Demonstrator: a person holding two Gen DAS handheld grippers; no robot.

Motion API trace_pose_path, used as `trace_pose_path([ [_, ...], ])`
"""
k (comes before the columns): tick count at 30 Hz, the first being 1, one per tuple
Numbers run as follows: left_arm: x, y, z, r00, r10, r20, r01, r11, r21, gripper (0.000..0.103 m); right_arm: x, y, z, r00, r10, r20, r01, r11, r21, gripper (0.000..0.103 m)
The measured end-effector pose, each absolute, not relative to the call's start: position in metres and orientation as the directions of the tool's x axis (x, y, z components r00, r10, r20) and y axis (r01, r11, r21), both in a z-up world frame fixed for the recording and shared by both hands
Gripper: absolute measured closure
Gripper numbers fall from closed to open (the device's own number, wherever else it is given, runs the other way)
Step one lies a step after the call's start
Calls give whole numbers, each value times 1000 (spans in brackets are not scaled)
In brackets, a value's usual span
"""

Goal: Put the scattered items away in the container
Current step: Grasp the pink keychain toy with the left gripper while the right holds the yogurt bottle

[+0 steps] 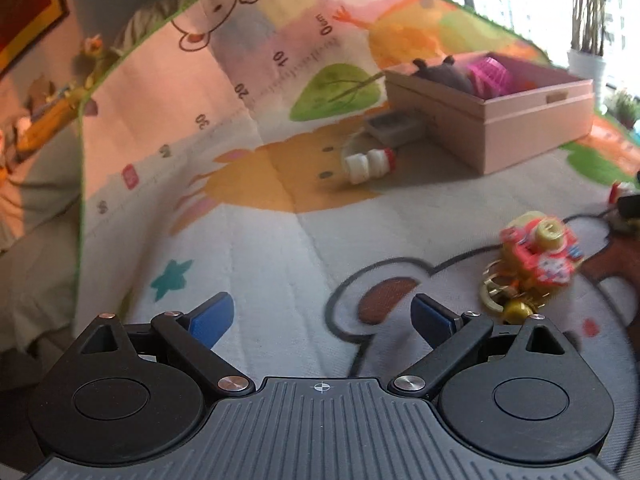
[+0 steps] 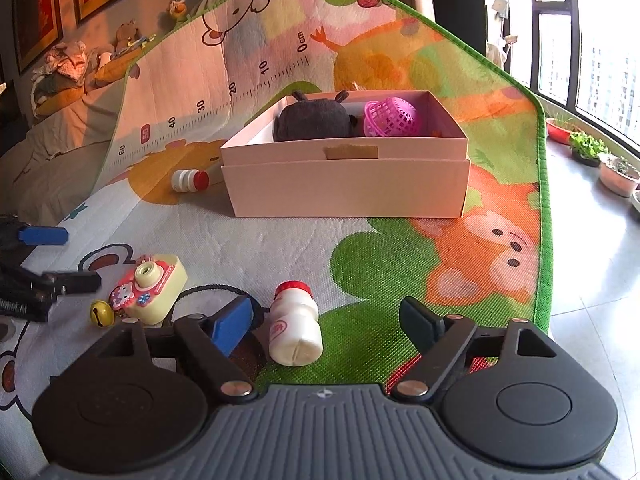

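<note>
Right up close to the right camera lies a small white bottle [image 2: 295, 325] with a red cap, on its side on the play mat [image 2: 400, 248], between the wide-open jaws of the right gripper [image 2: 326, 322], which do not touch it. It sits nearer the blue pad than the black one. To pick it up well, I think the gripper should slide a bit toward the blue side so the bottle is in the middle, then squeeze its fat round body gently, because it could roll away. The big pink box [image 2: 344, 188] sits further back on the mat, with a grey plush toy [image 2: 312, 120] and a pink net ball [image 2: 390, 117] already inside. The left gripper [image 1: 322, 316] is open too and holds nothing; the toy camera [image 1: 540, 256] with its gold bell [image 1: 514, 310] lies just off to its right side. Another small bottle [image 2: 190, 180] lies by the box's left end. The mat has a printed ruler with "0cm", "10", "20", "30", "40", "60". The near bottle has a red mark, too small to read.
</note>
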State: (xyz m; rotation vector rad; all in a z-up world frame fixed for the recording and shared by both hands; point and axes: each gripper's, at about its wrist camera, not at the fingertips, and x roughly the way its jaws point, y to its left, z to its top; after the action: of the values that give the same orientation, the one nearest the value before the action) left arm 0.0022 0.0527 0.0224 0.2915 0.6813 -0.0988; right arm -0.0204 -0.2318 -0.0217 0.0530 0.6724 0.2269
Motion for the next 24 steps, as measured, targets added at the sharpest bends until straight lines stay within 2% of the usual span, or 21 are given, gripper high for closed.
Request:
trace_pose_path([
  [4,-3,39,26,749,-139,-647,297,944,140,5,-21,-232,-22,762,224,-607,-187,974,124,20],
  [9,1,13,16,737,-164,-656,347,924,158,4,-21,-233,-21,763,226,-606,-185,974,131,20],
  [16,-9,-15,16,679,-323,-659,493,866,83,4,-21,-232,-21,762,218,-610,-181,976,123,19],
  [20,-17,-28,15,648,-387,-656,556,829,61,4,-25,-225,-19,747,188,-637,-219,975,31,19],
  [24,-19,-30,18,655,-389,-648,560,825,71,4,-31,-222,-18,776,68,-627,-217,963,-163,19],
])
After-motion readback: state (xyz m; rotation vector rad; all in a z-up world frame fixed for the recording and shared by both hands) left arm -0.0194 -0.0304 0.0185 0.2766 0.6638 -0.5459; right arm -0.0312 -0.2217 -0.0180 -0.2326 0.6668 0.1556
